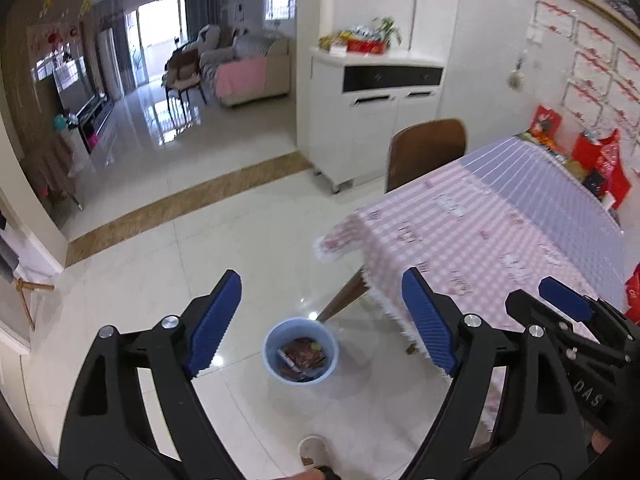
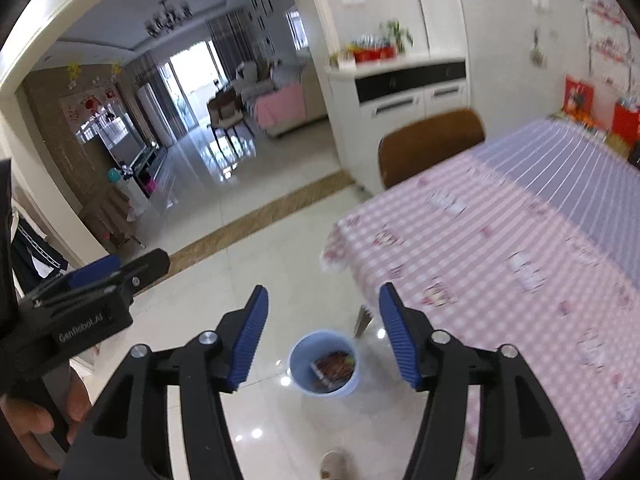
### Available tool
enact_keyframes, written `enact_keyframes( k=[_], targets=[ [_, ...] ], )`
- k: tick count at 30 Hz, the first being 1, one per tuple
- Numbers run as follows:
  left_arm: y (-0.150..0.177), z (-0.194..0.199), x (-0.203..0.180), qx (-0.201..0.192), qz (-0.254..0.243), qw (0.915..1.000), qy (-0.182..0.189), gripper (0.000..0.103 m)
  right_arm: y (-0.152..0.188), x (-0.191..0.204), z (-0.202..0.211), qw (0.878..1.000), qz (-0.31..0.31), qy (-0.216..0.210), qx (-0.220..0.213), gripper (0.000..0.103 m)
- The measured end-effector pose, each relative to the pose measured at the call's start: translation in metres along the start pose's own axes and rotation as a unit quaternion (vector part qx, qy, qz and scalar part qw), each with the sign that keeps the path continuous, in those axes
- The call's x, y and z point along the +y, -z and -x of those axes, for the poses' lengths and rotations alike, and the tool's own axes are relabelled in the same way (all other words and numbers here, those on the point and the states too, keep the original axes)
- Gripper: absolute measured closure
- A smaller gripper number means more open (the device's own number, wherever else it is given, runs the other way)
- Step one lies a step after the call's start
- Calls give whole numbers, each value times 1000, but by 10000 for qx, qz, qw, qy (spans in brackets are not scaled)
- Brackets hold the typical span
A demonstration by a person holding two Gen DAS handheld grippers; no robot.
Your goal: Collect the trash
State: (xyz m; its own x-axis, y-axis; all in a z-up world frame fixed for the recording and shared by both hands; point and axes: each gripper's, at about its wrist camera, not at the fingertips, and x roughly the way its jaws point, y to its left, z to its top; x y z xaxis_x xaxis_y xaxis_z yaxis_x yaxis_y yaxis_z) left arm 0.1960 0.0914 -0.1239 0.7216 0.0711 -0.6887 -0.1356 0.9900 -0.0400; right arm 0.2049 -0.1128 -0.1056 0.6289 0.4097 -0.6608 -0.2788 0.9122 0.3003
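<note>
Both grippers are hovering high — left gripper with jaws spread wide, right gripper with jaws parted, neither holding anything. The blue bin is sitting on the floor just off the surface's near corner, wrappers lying inside.

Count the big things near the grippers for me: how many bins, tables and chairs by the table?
Blue bin: 1
Table with checked cloth: 1
Brown chair: 1
Total: 3

bin contents indistinct, shoe cut off
</note>
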Motion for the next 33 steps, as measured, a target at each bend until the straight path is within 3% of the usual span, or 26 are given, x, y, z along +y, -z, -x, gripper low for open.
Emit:
enact_keyframes(
  k=[10,13,16,24,33],
  targets=[
    [47,111,-66,-715,146,9973,-42,17,42,-43,124,9959,546,65,-711,29],
    [60,136,-78,-845,195,9962,86,16,57,-49,157,9939,663,86,-879,26],
    [70,160,-90,-888,43,9960,-62,15,70,-54,181,9939,629,63,-905,25],
    [89,203,-106,-986,-252,9948,40,14,97,-56,227,9927,530,205,-1066,21],
    [105,241,-93,-1043,-560,9927,238,13,118,-34,259,9910,381,366,-1229,20]
  ],
)
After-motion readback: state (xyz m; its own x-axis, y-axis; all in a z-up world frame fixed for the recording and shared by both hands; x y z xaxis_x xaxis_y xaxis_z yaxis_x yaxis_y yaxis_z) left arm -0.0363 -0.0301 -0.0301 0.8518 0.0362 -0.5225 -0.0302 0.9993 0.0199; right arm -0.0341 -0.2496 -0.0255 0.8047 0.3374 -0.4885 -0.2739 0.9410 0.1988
